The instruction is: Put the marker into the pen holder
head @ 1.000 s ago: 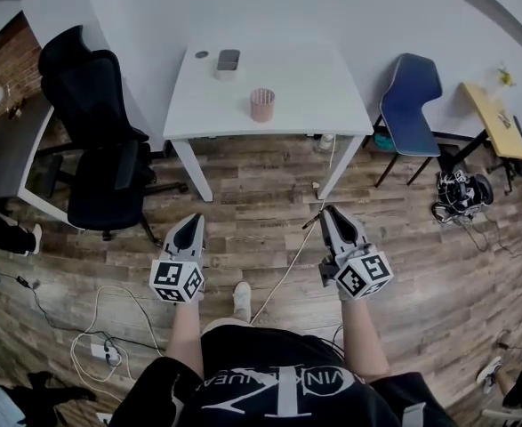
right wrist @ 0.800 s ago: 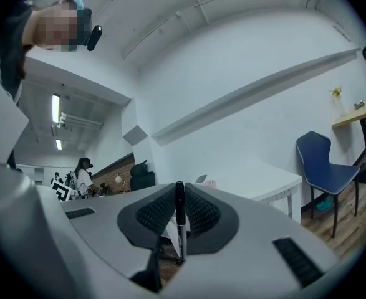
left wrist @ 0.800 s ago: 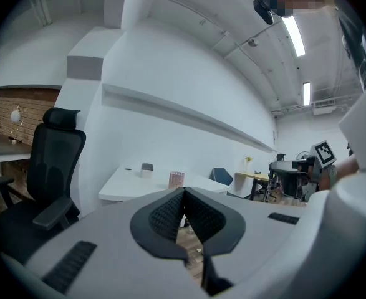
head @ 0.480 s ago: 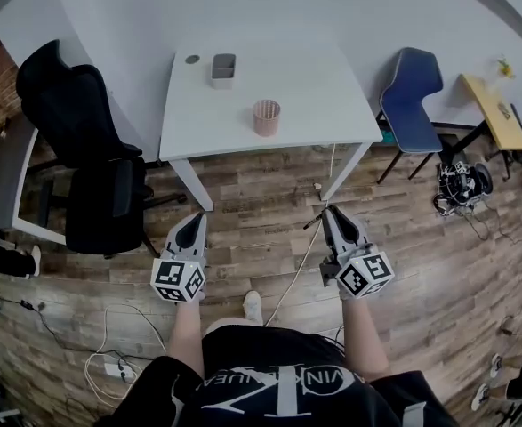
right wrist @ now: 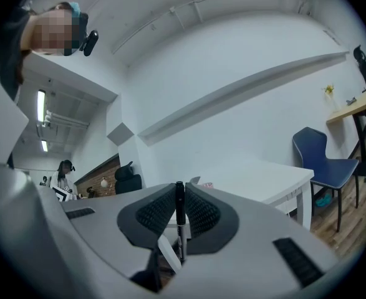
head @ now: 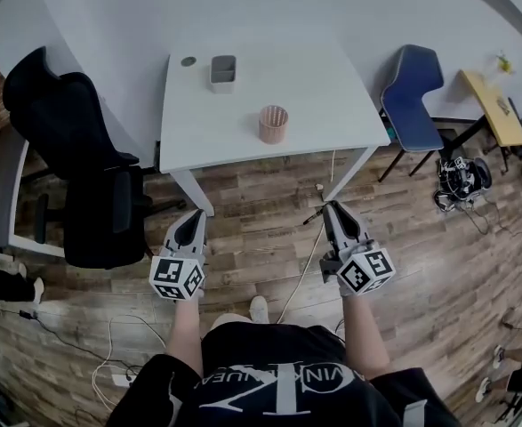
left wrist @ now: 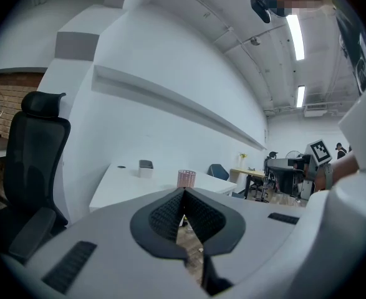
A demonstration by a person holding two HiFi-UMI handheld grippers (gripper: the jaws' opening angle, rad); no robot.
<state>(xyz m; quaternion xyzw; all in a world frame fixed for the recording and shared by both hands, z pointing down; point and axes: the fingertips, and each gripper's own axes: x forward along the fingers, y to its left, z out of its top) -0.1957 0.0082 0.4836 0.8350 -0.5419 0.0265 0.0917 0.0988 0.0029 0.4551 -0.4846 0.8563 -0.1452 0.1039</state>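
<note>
On the counter (head: 332,78): a pink pen holder (head: 274,124) is standing upright near the front edge. A grey box (head: 223,72) and a small dark disc (head: 188,61) are sitting farther back, well apart from it.
Right gripper (head: 332,210): its fingers are standing narrow and pinching a black marker (right wrist: 180,217) between the ribbed pads. The marker is running upright along the gap, with its top end level with the fingertips.
Left gripper (left wrist: 184,195): its fingers are meeting at the tips and carrying nothing.
Gripper positions: both are hovering over the wooden floor (head: 243,203), short of the counter's front edge and well apart from the pen holder. Both are pointing toward the counter.
Marker location: it is sitting in the right gripper, not yet in the pen holder.
Surroundings: a black office chair (head: 83,149) is standing left of the counter and a blue chair (head: 412,92) right of it. A pale cable (head: 296,269) is trailing across the floor between the grippers.
</note>
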